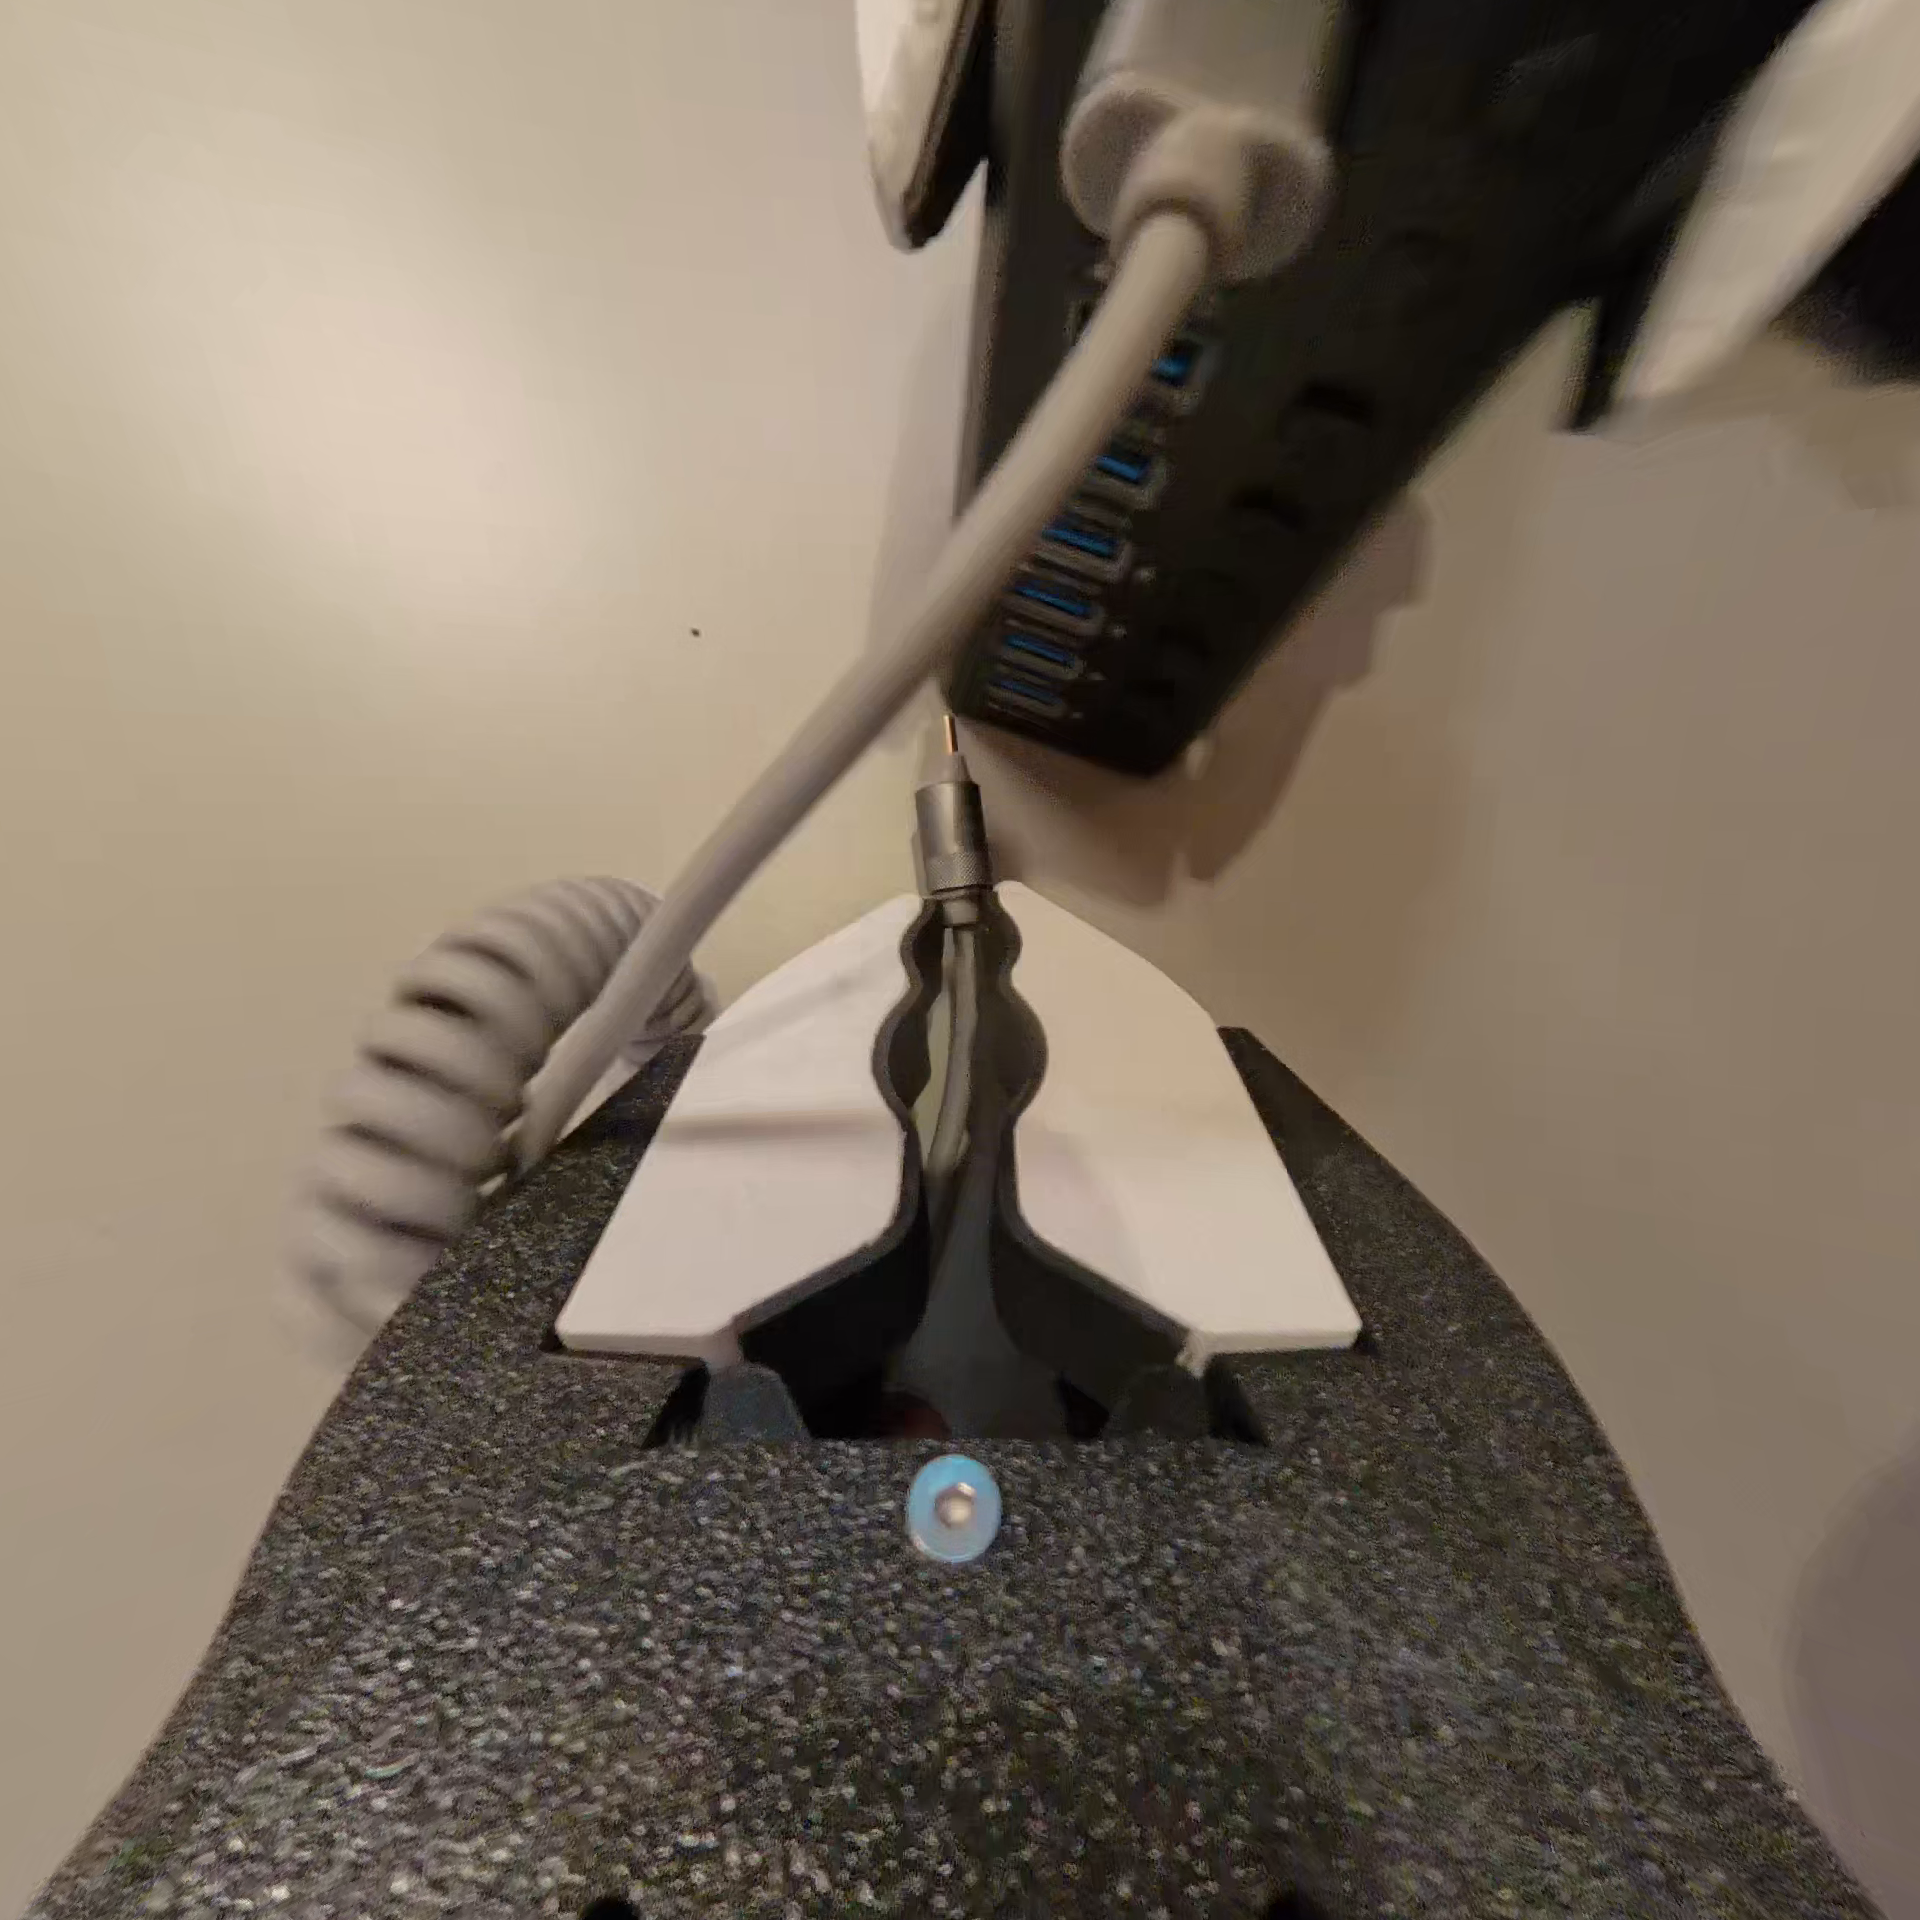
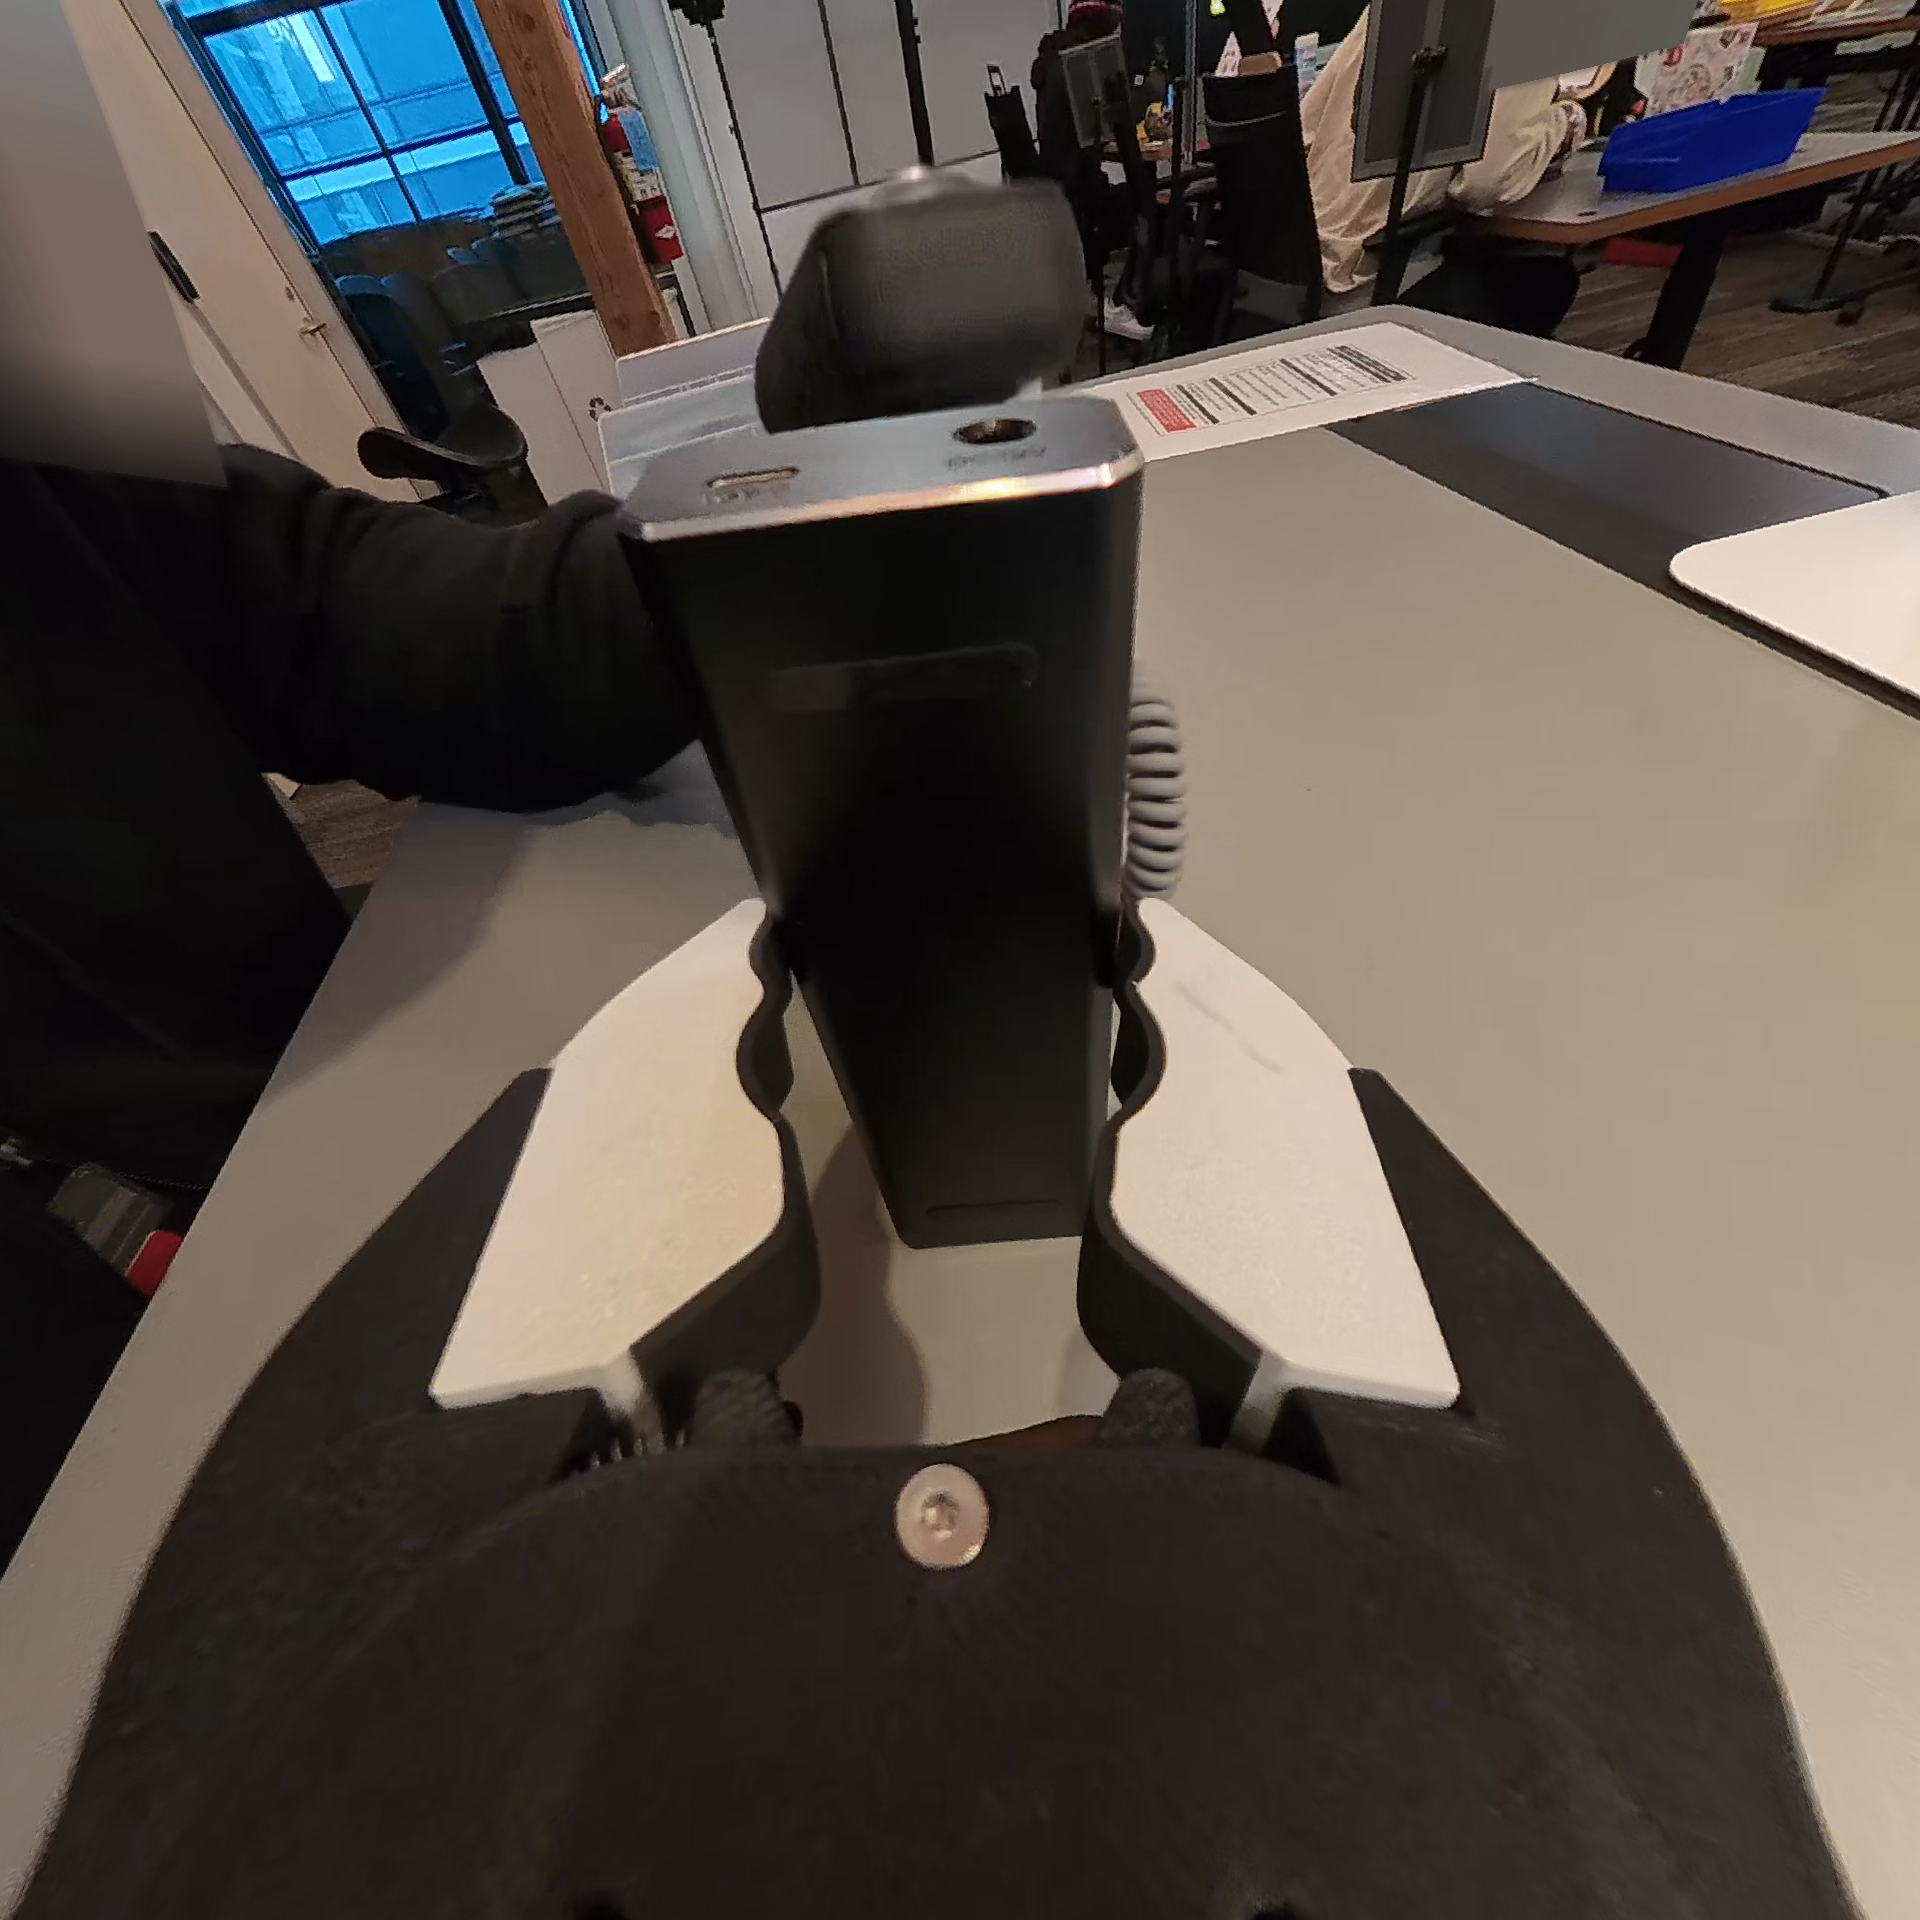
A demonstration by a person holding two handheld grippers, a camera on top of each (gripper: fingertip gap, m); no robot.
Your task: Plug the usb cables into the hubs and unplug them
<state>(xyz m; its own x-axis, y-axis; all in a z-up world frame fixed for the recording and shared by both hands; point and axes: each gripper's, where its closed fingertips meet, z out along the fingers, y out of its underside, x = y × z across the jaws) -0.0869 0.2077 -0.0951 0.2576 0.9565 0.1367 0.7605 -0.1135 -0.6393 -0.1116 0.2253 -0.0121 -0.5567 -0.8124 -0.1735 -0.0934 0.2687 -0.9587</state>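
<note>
My left gripper (image 1: 956, 914) is shut on a grey cable just behind its metal connector (image 1: 948, 831). The connector tip points at the lower end of a black hub (image 1: 1195, 582) and stands just short of it. The hub has a row of blue ports (image 1: 1081, 540). The cable's other end, a grey plug (image 1: 1195, 156), sits against the hub's port side higher up; I cannot tell if it is seated. The cable's coiled part (image 1: 468, 1091) hangs at the left. My right gripper (image 2: 948, 935) is shut on the hub (image 2: 914, 779) and holds it above the table.
The grey table (image 2: 1455, 935) carries a printed sheet (image 2: 1299, 384) at the back and a white flat object (image 2: 1818, 592) at the right. A person's black sleeve (image 2: 364, 644) is at the left. The left gripper's body (image 2: 914, 301) shows behind the hub. My hands' fingertips stand some 9 cm from each other.
</note>
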